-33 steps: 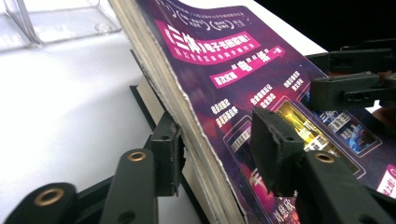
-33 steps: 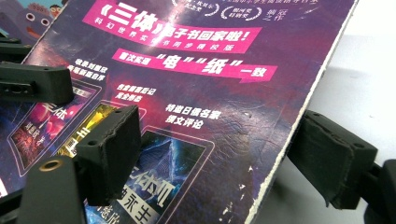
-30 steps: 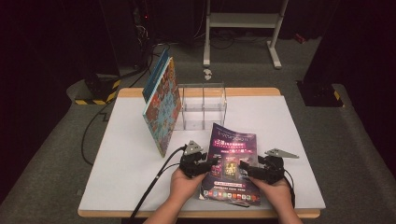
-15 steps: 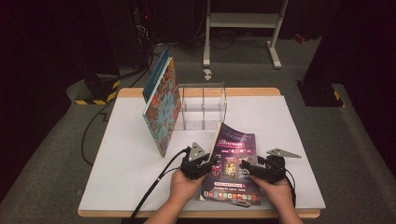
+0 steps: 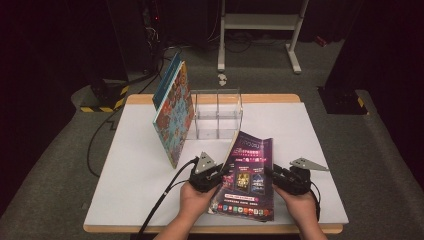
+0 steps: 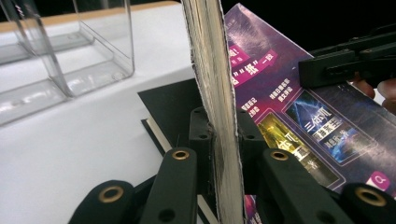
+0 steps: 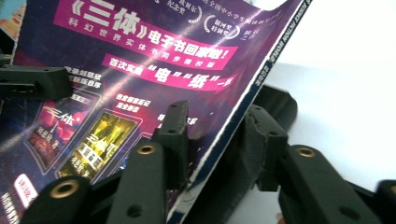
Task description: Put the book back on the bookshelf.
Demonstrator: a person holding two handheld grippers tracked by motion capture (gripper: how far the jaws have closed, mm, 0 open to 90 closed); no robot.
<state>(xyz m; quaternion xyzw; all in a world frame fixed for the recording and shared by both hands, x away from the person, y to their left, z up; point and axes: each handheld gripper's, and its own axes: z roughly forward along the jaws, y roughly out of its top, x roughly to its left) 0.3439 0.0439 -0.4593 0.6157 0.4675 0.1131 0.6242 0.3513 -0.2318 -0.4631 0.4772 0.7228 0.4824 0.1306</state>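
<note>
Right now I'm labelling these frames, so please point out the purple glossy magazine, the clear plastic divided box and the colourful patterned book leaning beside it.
purple glossy magazine [image 5: 248,176], high view, middle of its cover.
clear plastic divided box [image 5: 217,116], high view, its centre divider.
colourful patterned book [image 5: 174,117], high view, its front cover.

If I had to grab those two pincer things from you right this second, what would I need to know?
Left gripper: shut on the purple magazine at its page edge. Right gripper: shut on its spine edge. The magazine is tilted up, its far end raised, near end low over the white table. The clear divided holder stands behind, with a colourful book leaning at its left. Left, probably: stand the magazine in a slot.
</note>
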